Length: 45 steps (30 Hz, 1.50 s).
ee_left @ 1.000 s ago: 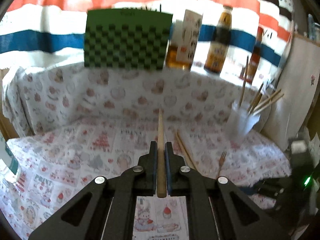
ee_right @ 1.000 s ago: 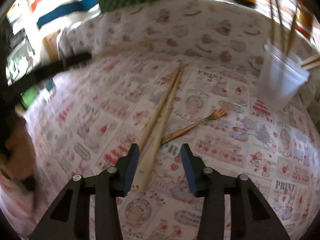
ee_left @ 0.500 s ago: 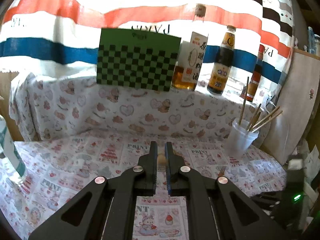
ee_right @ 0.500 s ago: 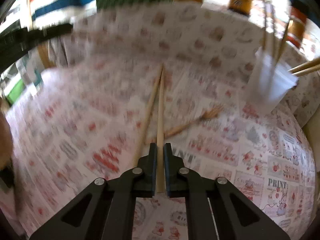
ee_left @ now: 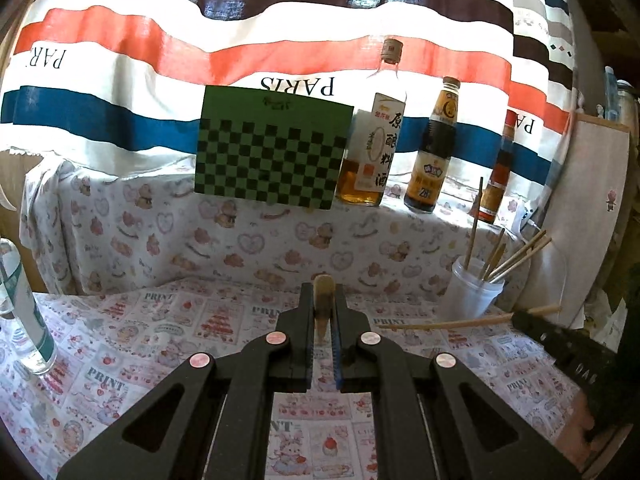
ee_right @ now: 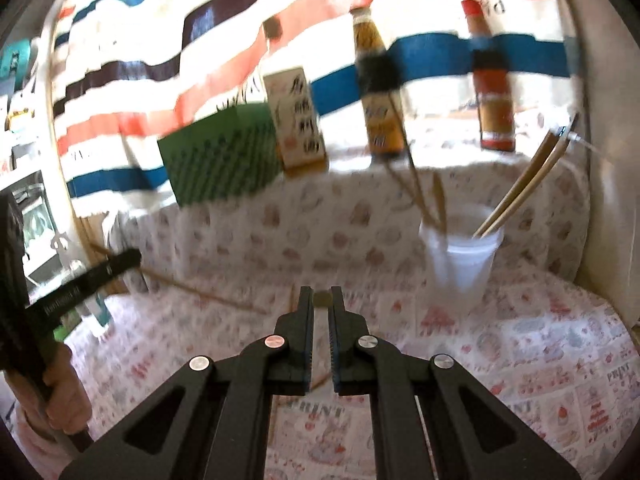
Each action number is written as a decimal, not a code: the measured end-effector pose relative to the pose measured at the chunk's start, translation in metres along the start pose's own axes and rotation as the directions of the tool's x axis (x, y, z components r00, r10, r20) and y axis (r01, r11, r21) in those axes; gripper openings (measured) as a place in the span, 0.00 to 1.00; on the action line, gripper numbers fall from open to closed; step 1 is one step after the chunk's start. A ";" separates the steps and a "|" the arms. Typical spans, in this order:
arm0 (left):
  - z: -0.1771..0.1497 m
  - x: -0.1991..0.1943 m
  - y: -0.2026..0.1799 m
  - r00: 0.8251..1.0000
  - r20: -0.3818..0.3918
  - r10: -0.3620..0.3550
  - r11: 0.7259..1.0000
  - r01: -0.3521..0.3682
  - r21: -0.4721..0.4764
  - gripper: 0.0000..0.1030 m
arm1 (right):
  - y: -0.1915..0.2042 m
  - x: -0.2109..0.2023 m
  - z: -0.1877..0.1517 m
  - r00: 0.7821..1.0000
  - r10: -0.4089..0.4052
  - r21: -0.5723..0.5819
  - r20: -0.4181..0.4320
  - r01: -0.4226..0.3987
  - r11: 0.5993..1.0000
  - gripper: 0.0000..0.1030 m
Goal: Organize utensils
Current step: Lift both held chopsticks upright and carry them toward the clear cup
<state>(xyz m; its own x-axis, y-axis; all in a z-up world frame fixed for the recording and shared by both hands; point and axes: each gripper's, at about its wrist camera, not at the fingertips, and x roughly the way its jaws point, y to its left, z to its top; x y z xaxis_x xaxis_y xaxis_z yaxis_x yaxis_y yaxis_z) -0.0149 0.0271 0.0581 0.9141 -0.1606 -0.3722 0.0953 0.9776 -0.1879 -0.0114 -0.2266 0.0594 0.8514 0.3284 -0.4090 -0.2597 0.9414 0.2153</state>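
Item 1, left gripper (ee_left: 323, 300): my jaws are clamped on one wooden chopstick (ee_left: 322, 300). Its long axis runs almost straight along the fingers toward the lens, so I see mostly the blunt end, the shaft foreshortened between the pads. Held lifted clear of the patterned tablecloth (ee_left: 140, 340), I judge, so it can be carried to the cup.

Item 2, right gripper (ee_right: 321, 300): jaws nearly together, pinching a second chopstick (ee_right: 322, 300), of which only the round end shows between the tips. Same end-on axis, pointing away along the fingers. The view is motion-blurred. In the left view this chopstick (ee_left: 460, 322) lies roughly level, its free end pointing to my left, passing just in front of the cup.

Item 3, plastic cup (ee_left: 474, 294): translucent, upright at the back right of the cloth, already holding several chopsticks and sticks that lean outward over the rim. In the right view the cup (ee_right: 460, 264) stands ahead and right of my fingertips, near but not under them. I take it as the destination for both pieces.

Item 4, backdrop: green checkerboard card (ee_left: 272, 152), three sauce bottles (ee_left: 372, 136) on the ledge, striped fabric (ee_left: 200, 60) behind, a clear bottle (ee_left: 24, 312) at far left.

Next move, as I judge: tip each stick upright before lowering into the cup.
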 end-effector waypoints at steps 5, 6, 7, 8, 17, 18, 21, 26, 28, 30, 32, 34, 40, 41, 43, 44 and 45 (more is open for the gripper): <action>-0.003 -0.001 -0.007 1.000 0.010 0.015 0.999 -0.015 0.039 0.06 | -0.002 -0.006 0.002 0.999 -0.028 -0.002 0.039 0.028 1.000 0.07; -0.003 -0.001 -0.009 1.000 0.012 0.017 0.999 -0.018 0.044 0.06 | -0.003 -0.006 0.002 0.999 -0.022 0.002 0.044 0.022 1.000 0.08; -0.003 -0.002 -0.010 0.999 0.019 0.031 0.998 -0.032 0.052 0.06 | -0.004 -0.009 0.003 0.998 -0.015 0.009 0.053 0.015 1.000 0.08; -0.004 -0.005 -0.013 0.998 0.034 0.048 0.997 -0.051 0.066 0.06 | -0.005 -0.012 0.003 0.998 -0.010 0.016 0.065 0.009 1.000 0.08; 0.002 -0.018 -0.025 0.996 0.081 0.034 0.994 -0.042 0.098 0.06 | -0.015 -0.021 0.010 0.996 0.044 0.079 0.081 -0.050 0.996 0.08; 0.004 -0.017 -0.026 0.996 0.082 0.039 0.994 -0.046 0.095 0.06 | -0.015 -0.022 0.011 0.996 0.034 0.076 0.088 -0.041 0.996 0.08; 0.013 -0.020 -0.025 0.994 0.101 0.038 0.996 -0.047 0.082 0.06 | -0.018 -0.028 0.015 0.994 0.023 0.081 0.111 -0.032 0.996 0.08; 0.036 -0.030 -0.036 0.988 0.154 0.029 0.994 -0.044 0.099 0.06 | -0.023 -0.046 0.029 0.988 0.027 0.094 0.151 -0.042 0.995 0.07; 0.047 -0.032 -0.044 0.987 0.163 0.007 0.993 -0.026 0.113 0.06 | -0.024 -0.055 0.035 0.986 0.021 0.086 0.168 -0.036 0.996 0.07; 0.056 -0.032 -0.056 0.986 0.167 -0.021 0.989 -0.004 0.145 0.06 | -0.025 -0.063 0.041 0.985 0.021 0.075 0.174 -0.034 0.997 0.07; 0.065 -0.031 -0.068 0.985 0.166 -0.038 0.987 0.011 0.158 0.06 | -0.027 -0.070 0.045 0.984 0.012 0.065 0.176 -0.024 0.998 0.07; 0.074 -0.027 -0.081 0.989 0.133 -0.067 0.985 0.044 0.169 0.06 | -0.030 -0.077 0.048 0.985 0.001 0.058 0.173 -0.011 0.998 0.08; 0.095 -0.014 -0.125 0.986 0.076 -0.147 0.973 0.131 0.191 0.06 | -0.034 -0.083 0.050 0.993 0.001 0.005 0.114 -0.002 1.000 0.08; 0.099 -0.012 -0.129 0.985 0.082 -0.152 0.973 0.135 0.189 0.06 | -0.034 -0.084 0.049 0.992 -0.021 -0.005 0.121 0.022 1.000 0.08; 0.109 -0.007 -0.137 0.982 0.104 -0.155 0.973 0.133 0.191 0.06 | -0.038 -0.085 0.050 0.991 -0.042 -0.010 0.130 0.044 0.999 0.08; 0.114 -0.004 -0.140 0.980 0.118 -0.161 0.972 0.137 0.189 0.06 | -0.042 -0.086 0.053 0.990 -0.047 0.004 0.131 0.047 0.999 0.08; 0.120 -0.002 -0.143 0.976 0.137 -0.172 0.971 0.145 0.189 0.06 | -0.047 -0.088 0.058 0.990 -0.044 0.019 0.133 0.042 0.999 0.08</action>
<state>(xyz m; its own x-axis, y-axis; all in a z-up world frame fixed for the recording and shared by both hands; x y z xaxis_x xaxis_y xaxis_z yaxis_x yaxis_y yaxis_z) 0.0172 -0.0963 0.1950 0.9294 -0.3060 -0.2062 0.2991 0.9520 -0.0647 -0.0477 -0.3039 0.1367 0.9149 0.2738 -0.2967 -0.2153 0.9526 0.2150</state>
